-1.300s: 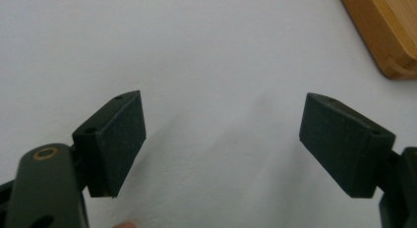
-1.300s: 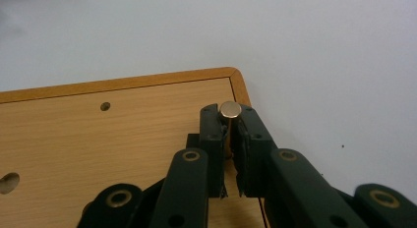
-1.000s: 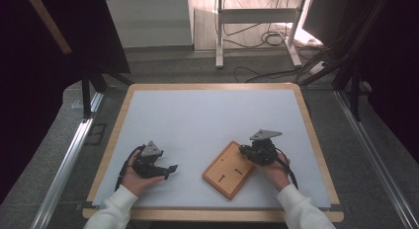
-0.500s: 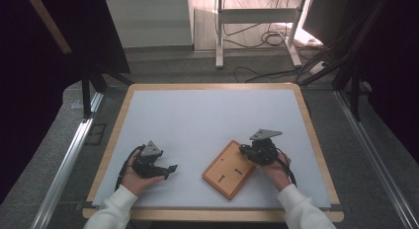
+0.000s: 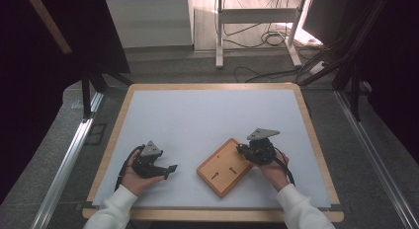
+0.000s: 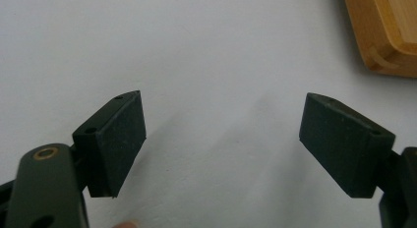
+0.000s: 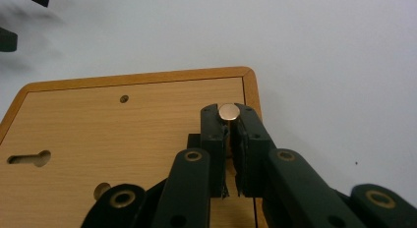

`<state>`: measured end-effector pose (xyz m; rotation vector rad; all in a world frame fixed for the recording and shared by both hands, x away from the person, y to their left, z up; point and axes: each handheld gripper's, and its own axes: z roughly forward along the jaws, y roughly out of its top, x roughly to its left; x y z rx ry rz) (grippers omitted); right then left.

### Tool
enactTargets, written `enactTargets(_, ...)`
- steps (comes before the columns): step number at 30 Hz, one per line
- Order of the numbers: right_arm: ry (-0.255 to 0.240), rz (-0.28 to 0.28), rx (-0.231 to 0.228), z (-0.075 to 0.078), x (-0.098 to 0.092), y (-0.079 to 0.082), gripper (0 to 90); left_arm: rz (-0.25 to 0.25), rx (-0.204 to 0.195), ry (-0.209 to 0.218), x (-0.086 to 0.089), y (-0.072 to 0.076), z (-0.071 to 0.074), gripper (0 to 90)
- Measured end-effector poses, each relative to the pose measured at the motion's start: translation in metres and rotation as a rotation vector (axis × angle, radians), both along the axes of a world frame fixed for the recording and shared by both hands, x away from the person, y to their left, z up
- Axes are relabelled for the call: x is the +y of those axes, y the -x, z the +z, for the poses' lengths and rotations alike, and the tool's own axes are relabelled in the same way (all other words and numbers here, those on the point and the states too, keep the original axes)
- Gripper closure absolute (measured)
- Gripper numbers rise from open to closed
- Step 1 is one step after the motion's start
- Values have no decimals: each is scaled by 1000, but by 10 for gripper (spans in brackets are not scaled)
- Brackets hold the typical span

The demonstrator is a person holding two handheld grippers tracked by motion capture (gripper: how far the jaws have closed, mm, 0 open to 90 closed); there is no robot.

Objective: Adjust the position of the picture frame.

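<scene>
High view: a wooden board (image 5: 225,167) with keyhole slots is seen lying flat on the white counter (image 5: 207,120), lower centre of the frame. The right gripper (image 5: 243,150) is held at the board's right corner; in the right gripper view its jaws are closed on a small round metal knob (image 7: 228,111). The left gripper (image 5: 169,171), lower left, is held with jaws spread wide and empty.
</scene>
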<state>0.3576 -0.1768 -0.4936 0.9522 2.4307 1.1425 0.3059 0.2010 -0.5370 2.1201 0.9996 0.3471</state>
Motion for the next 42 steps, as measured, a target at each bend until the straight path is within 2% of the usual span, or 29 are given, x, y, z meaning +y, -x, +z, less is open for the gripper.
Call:
enactTargets(9, -43, 36, -11, 4, 15, -5, 844, 16, -8, 16, 5, 0, 3, 175)
enactTargets(18, -33, 105, -15, 5, 49, -6, 844, 36, -17, 30, 11, 1, 5, 175)
enactTargets(22, -40, 141, -6, -1, 68, -12, 842, 39, -17, 32, 11, 0, 5, 175)
enactTargets(32, -35, 181, 13, -13, 102, -24, 841, 63, -28, 48, 18, 0, 8, 175)
enactTargets(36, -34, 201, 31, -20, 110, -29, 836, 57, -28, 45, 18, 0, 7, 176)
enactTargets(37, -35, 201, 39, -22, 110, -30, 828, 54, -28, 43, 17, 0, 7, 176)
enactTargets(38, -63, 205, 42, -25, 108, -32, 796, 54, -28, 44, 17, 0, 7, 176)
enactTargets(40, -126, 205, 61, -22, 105, -32, 616, 56, -30, 46, 18, 0, 7, 175)
enactTargets(42, -98, 197, 20, -15, 102, -28, 576, 57, -30, 45, 18, 0, 7, 175)
